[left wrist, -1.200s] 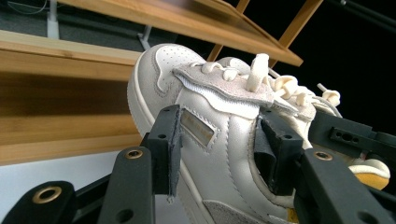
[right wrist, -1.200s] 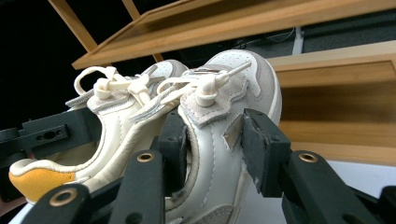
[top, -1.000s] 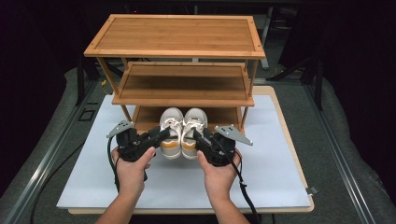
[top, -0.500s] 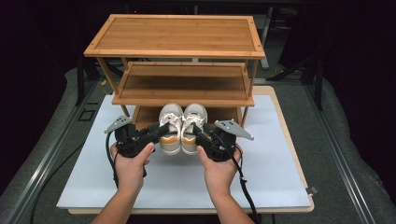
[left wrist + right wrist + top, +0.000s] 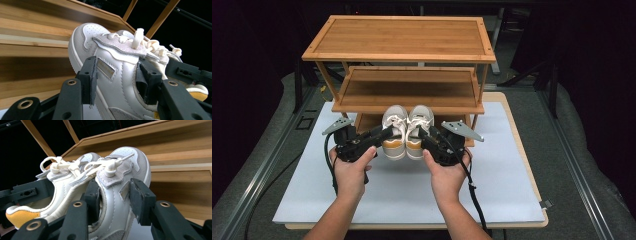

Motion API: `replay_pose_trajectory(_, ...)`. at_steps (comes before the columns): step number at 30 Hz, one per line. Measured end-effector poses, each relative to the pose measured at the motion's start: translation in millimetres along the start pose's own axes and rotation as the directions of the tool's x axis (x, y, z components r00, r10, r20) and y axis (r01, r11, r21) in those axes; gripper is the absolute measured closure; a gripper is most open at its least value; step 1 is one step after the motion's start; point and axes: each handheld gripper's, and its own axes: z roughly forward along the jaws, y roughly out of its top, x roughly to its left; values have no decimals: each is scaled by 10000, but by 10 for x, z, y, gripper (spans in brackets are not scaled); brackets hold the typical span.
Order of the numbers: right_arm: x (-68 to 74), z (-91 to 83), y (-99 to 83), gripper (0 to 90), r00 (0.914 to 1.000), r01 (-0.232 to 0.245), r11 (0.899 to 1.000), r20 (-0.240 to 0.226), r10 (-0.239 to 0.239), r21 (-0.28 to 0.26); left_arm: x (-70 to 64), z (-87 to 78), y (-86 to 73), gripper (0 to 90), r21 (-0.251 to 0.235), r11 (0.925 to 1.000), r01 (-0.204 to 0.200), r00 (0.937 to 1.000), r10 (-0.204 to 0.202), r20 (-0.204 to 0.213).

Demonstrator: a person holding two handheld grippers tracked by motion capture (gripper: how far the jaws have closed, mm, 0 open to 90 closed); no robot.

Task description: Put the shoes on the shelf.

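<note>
- Now the left gripper is clamped on the outer side wall of the left shoe, one jaw inside the collar, one outside.
- Likewise, the right gripper pinches the right shoe by its side wall.
- Both shoes sit side by side, touching, held off the white mat, just near of the wooden rack, toes pointing far.

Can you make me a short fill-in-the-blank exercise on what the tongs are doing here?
1. Each pair of tongs is shut on one white lace-up ____.
2. The bamboo rack has ____ shelves.
3. The shoes' heel patches are ____.
4. The left tongs and right tongs hold the pair ____ the white mat.

Missing words: sneaker; three; yellow; above
</note>
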Motion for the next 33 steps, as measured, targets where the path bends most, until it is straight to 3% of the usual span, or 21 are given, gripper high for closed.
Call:
replay_pose_trajectory(13, 23, 73, 193, 614, 9999, 142, 9986, 77, -146, 513, -9, 46, 193, 550, 338, 9994, 6, 9998, 1, -200)
replay_pose_trajectory(33, 14, 219, 488, 614, 9997, 91, 9985, 242, -104, 532, 5, 205, 520, 550, 354, 9992, -185, 9994, 195, -282)
